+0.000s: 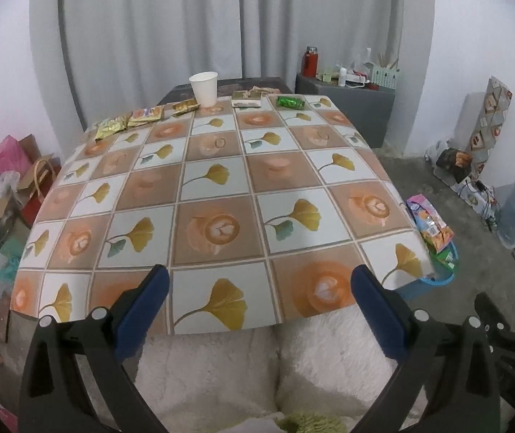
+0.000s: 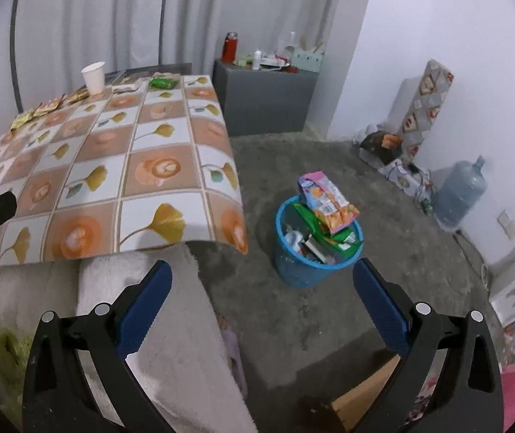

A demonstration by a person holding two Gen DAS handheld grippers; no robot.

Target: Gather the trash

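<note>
**Both grippers released; trash remains on the far edge of the desk**

The left gripper (image 1: 259,283) is held over the near edge of the desk (image 1: 221,195), with its jaws spread wide and nothing between them. The right gripper (image 2: 261,278) is held beside the desk, over the floor, jaws likewise spread wide and empty. Neither gripper touches any item.

Desk surface: covered by a checked cloth printed with leaves and coffee cups. All loose items lie along the far edge:

- A white paper cup (image 1: 204,88), upright.
- A gold wrapper (image 1: 112,128) at the far left, with an orange-and-gold wrapper (image 1: 146,114) just beside it.
- A small gold wrapper (image 1: 186,105) just left of the cup.
- A flat tan packet (image 1: 246,100) to the right of the cup.
- A green wrapper (image 1: 290,102) right of the packet.

Floor: a blue trash basket (image 2: 308,270) stands near the right corner of the desk. It is full; a pink-and-orange snack bag (image 2: 326,202) protrudes above the rim, resting on green packaging. The right gripper's view looks down on it, with the basket lying ahead of the open jaws and apart from them.

Background: grey curtains, a grey cabinet (image 2: 264,97) carrying a red flask (image 2: 229,47), and a water jug (image 2: 461,191) against the right wall.
</note>
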